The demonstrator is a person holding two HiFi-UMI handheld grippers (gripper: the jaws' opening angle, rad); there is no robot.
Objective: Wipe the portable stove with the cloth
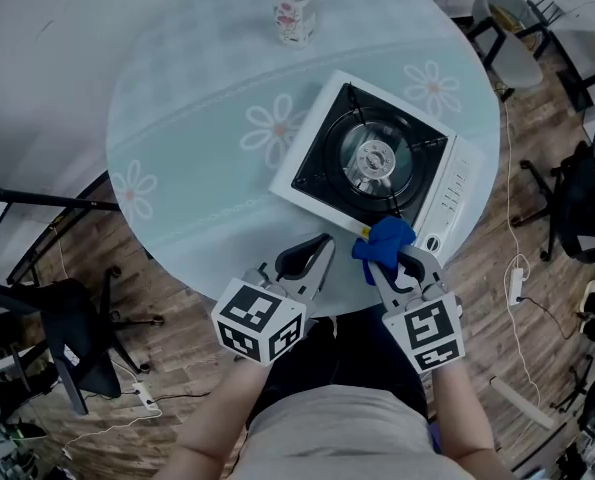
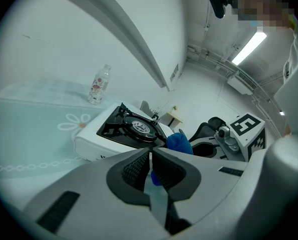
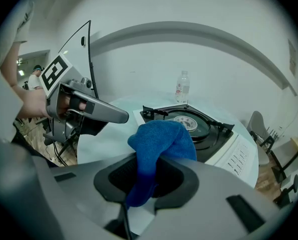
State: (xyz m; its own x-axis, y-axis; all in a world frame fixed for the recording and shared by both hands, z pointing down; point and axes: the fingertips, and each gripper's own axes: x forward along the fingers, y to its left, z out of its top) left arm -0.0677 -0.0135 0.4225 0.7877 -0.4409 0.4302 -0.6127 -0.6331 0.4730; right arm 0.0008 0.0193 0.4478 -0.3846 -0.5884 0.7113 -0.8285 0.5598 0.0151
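Blue cloth (image 1: 385, 240), bunched into a soft lump, is pinched between the jaws of the right gripper (image 1: 395, 263), with a tail of it hanging down between the pads. The cloth sits right at the near corner of the portable stove (image 1: 372, 158), by its control panel; whether it touches the stove cannot be made out. The stove is white with a black burner well and stands on a round, pale green table (image 1: 197, 148) printed with daisies. The left gripper (image 1: 317, 250) is just beside the right one, over the table's near edge, its jaws pressed together with nothing between them. A small clear bottle (image 1: 293, 13) stands upright at the table's far edge, well apart from the stove.
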